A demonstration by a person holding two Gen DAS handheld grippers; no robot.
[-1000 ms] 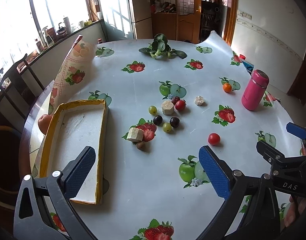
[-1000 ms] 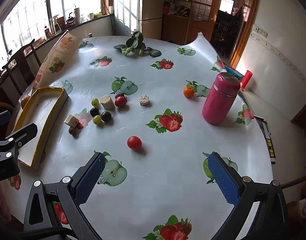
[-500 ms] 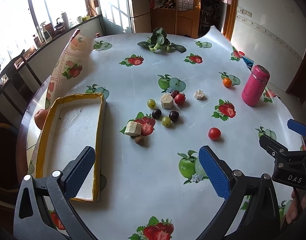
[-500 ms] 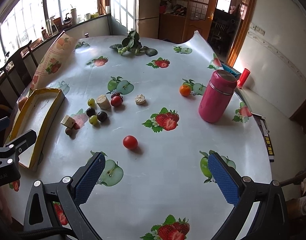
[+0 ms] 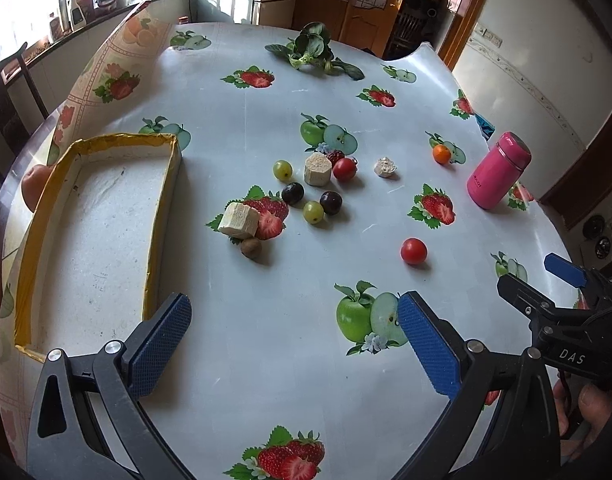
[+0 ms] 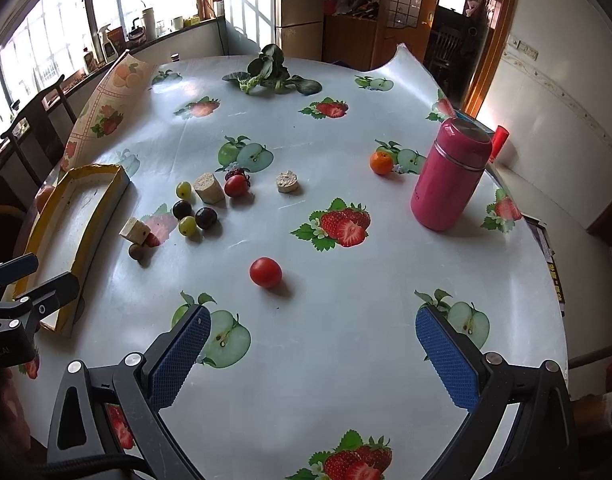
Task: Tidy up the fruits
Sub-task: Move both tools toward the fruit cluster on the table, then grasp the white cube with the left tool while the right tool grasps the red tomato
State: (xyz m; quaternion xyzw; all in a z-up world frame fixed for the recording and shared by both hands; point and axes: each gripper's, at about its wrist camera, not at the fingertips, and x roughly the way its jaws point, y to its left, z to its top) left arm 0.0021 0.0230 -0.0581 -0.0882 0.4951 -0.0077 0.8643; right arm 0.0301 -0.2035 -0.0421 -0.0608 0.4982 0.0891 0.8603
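Glossy oilcloth printed with apples and strawberries covers the round table (image 5: 266,360), and my left gripper (image 5: 294,336) and my right gripper (image 6: 311,344) both hover over its near edge, their ribbed blue pads spread wide with nothing between them. Round grapes, two green (image 5: 282,170) and two dark (image 5: 292,193), lie mid-table among pale, rough-cut chunks (image 5: 317,169) I cannot identify. A smooth red tomato (image 6: 265,272) sits alone nearer me, and a small orange (image 6: 381,162) rests by the matte pink flask (image 6: 449,174). To the left stands the shallow white tray (image 5: 162,216), foam-like, with yellow tape along its rim; its near corner is hidden behind my left finger. A brownish, kiwi-like fruit (image 5: 251,247) touches one chunk.
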